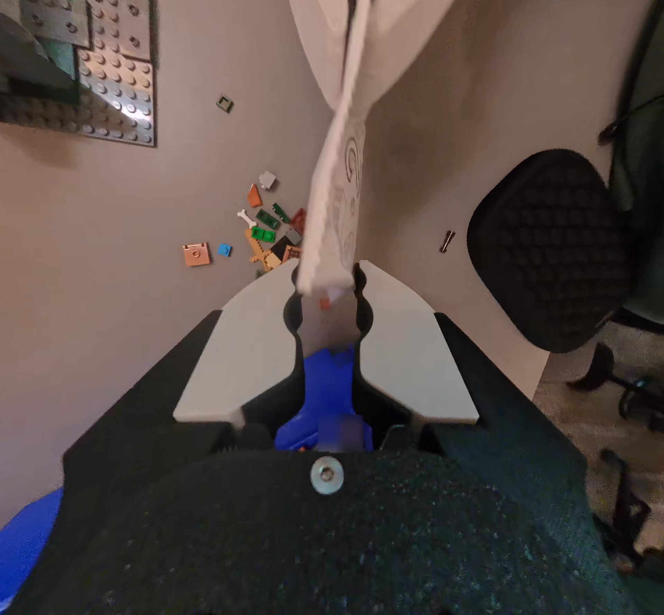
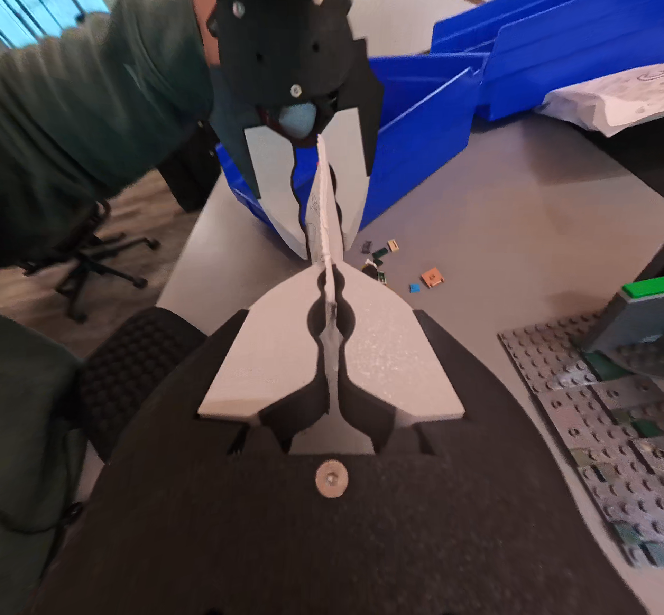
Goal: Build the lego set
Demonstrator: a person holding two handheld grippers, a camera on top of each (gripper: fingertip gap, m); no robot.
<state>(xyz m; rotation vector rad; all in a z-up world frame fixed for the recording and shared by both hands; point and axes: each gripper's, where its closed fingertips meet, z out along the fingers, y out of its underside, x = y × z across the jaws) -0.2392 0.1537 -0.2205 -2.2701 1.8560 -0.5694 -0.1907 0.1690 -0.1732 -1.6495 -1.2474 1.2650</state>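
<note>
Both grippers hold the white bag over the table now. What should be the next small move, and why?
Probably tilt and shake the white paper bag a little more. Both the left gripper and the right gripper are shut on it, stretched between them above the loose lego pieces on the table, and a small orange piece seems to be still at the bag's end.

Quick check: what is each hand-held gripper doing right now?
Left hand-held gripper: shut on the white paper bag.
Right hand-held gripper: shut on the same bag.
</note>
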